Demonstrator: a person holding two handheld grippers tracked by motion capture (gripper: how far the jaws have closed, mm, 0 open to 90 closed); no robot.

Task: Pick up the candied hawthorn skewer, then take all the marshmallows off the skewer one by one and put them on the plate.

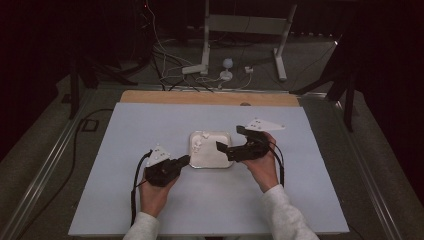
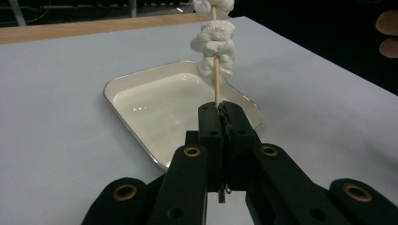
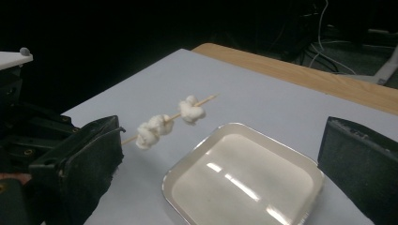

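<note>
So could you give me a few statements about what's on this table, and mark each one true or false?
1. The left gripper is shut on a thin wooden skewer. True.
2. The skewer carries white fluffy marshmallow-like lumps. True.
3. The shallow cream rectangular metal tray holds red fruit. False: nothing lies in the tray.
4. The right gripper is clamped on the tray's rim. False: its jaws stand wide open, apart from the tray.
5. The tray rests on a pale blue-grey table cover. True.
</note>
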